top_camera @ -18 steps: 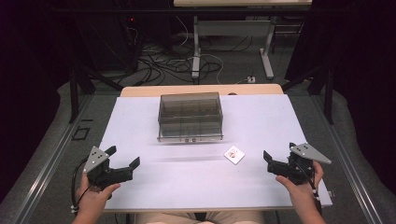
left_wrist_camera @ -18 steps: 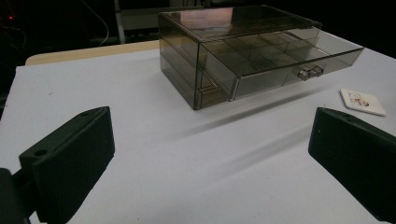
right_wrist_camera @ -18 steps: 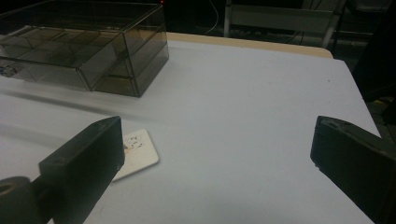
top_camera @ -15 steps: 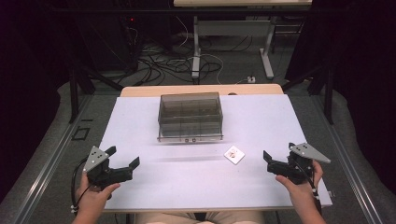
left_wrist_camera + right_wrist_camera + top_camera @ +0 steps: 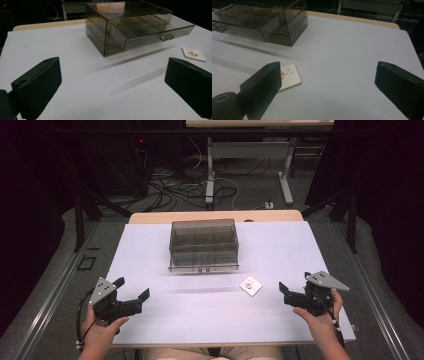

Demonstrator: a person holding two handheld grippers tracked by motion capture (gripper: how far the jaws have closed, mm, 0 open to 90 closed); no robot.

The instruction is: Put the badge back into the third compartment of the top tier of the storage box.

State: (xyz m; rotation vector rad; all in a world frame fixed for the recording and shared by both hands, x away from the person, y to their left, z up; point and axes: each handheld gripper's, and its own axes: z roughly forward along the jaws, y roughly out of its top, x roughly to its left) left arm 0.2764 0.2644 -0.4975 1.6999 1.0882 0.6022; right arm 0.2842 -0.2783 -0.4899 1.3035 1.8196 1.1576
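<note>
A smoky clear drawer box [image 5: 202, 245] stands at the middle back of the white table [image 5: 200, 325]. One drawer with a small handle [image 5: 166, 37] sticks out a little toward the front. A small white card [image 5: 251, 286] lies flat in front of the box's right corner. My left gripper [image 5: 132, 288] hovers at the front left, open and holding nothing. My right gripper [image 5: 295, 285] hovers at the front right, also open, a short way right of the card. Between the left jaws I see the box [image 5: 132, 27] and the card [image 5: 193, 53]. The card [image 5: 290, 77] lies beside the right gripper's left jaw.
A wooden table edge [image 5: 215, 216] shows behind the white top. Beyond it lie cables [image 5: 200, 190] and desk legs on a dark floor. Metal rails [image 5: 45, 305] run along both sides of the table.
</note>
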